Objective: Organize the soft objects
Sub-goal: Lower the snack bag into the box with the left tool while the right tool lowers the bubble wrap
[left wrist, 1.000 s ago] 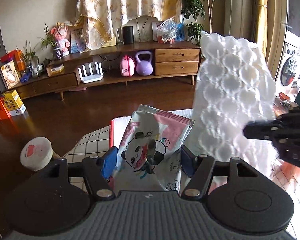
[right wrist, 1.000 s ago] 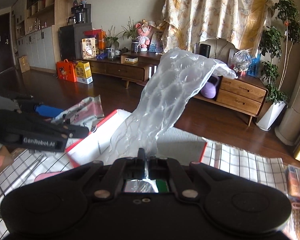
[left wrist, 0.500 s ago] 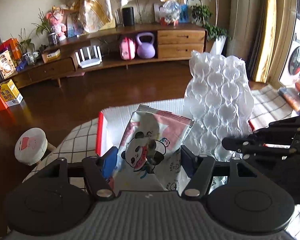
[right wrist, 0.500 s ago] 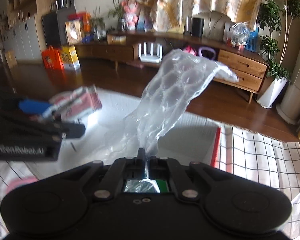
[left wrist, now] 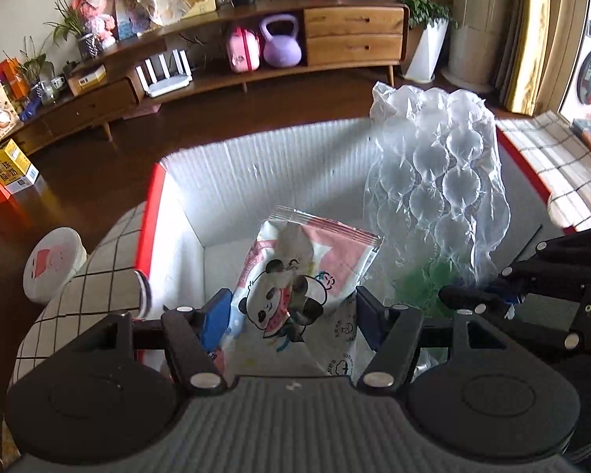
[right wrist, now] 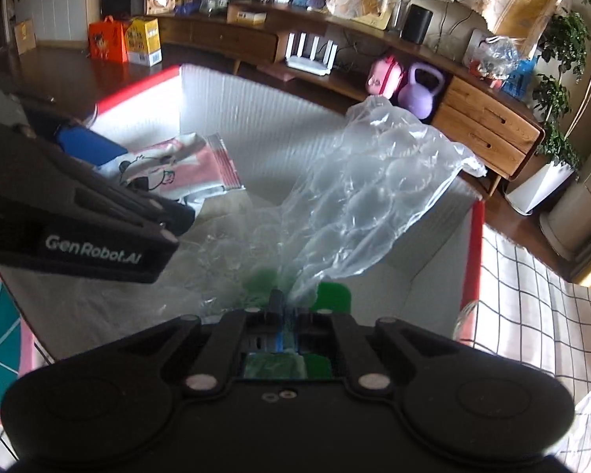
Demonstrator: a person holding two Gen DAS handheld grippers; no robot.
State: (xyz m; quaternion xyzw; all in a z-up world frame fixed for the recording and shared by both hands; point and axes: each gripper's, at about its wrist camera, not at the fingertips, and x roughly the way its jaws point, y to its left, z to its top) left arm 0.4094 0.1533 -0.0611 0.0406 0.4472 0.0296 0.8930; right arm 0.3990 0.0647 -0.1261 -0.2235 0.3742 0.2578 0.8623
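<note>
My left gripper (left wrist: pixel 291 315) is shut on a panda-print tissue pack (left wrist: pixel 299 276) and holds it inside the white box with red rim (left wrist: pixel 153 201). My right gripper (right wrist: pixel 280 307) is shut on a clear bubble-wrap sheet (right wrist: pixel 358 205), which stands up over the same box (right wrist: pixel 477 244). The bubble wrap (left wrist: pixel 441 185) shows at the right of the left wrist view, beside the pack. The pack (right wrist: pixel 177 169) and the left gripper's fingers (right wrist: pixel 78 216) show at the left of the right wrist view. Something green (right wrist: pixel 331 295) lies in the box under the wrap.
The box sits on a checked cloth (left wrist: pixel 78 299) over a table. A round white stool (left wrist: pixel 53 262) stands at the left. A wooden sideboard (left wrist: pixel 256 59) with a purple kettlebell (left wrist: pixel 281 41) runs along the far wall. Orange and yellow cartons (right wrist: pixel 126 41) stand on the floor.
Both grippers have moved forward and down, carrying the tissue pack and the bubble wrap from above the table edge into the white box.
</note>
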